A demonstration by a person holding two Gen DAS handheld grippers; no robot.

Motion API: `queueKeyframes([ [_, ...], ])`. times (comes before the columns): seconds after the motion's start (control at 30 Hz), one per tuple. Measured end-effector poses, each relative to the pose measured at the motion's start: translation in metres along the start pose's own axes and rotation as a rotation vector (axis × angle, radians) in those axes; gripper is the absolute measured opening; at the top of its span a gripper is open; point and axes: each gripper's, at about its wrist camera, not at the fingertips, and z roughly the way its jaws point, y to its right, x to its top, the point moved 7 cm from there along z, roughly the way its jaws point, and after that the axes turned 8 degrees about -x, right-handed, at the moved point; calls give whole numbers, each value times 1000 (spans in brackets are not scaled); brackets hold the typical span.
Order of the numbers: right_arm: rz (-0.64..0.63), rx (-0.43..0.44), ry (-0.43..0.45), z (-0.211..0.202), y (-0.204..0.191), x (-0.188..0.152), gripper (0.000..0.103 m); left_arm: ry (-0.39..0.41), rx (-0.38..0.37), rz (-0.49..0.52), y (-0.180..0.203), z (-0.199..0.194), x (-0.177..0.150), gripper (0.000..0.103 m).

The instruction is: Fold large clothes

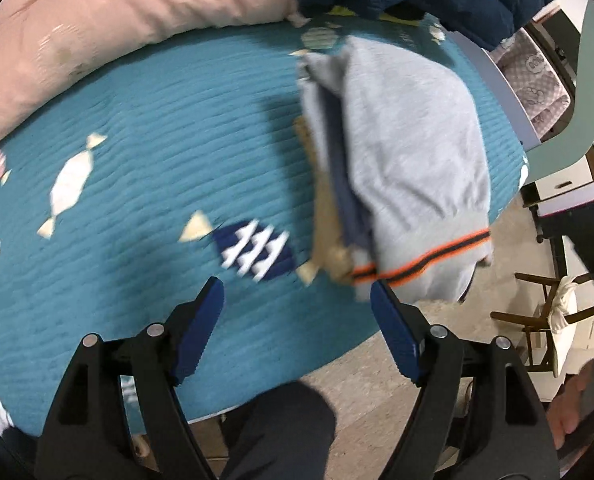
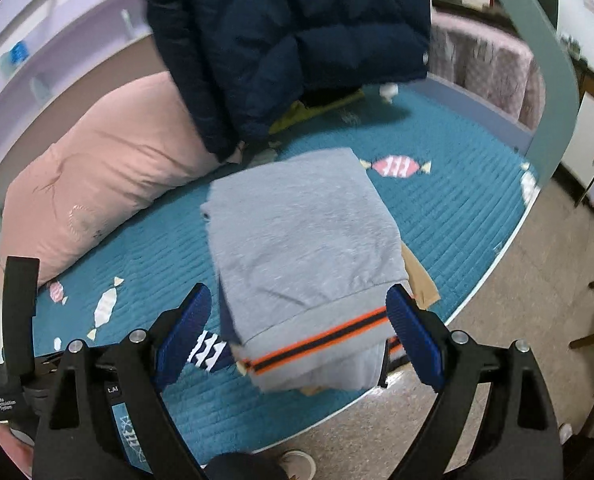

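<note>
Honestly, that grey sweatshirt (image 2: pixel 305 248) looks soft and floppy, so pinch the striped hem (image 2: pixel 317 338); your left claw (image 1: pixel 297 312) and right claw (image 2: pixel 299 320) both hang spread, empty.

Grey sweater (image 2: pixel 301 236); orange-navy striped hem

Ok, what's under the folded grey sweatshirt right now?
Under the grey sweatshirt lie a navy layer and a tan garment, edges only, on the teal quilt. How far they reach underneath is covered.
</note>
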Motion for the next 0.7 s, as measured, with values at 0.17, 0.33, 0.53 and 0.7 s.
queueKeyframes([
  [0.17,-40,-39,45,-39,-29,-24,86,46,37,-33,-33,-37,-36,77],
  [0.33,-82,-32,81,-74,-63,-46,86,126,94,-34,-61,-88,-69,77],
  [0.53,-123,-28,129,-116,-101,-69,86,234,149,-13,-82,-153,-106,77],
  [0.7,-164,-2,166,-144,-131,-85,86,329,195,-14,-98,-204,-129,77],
])
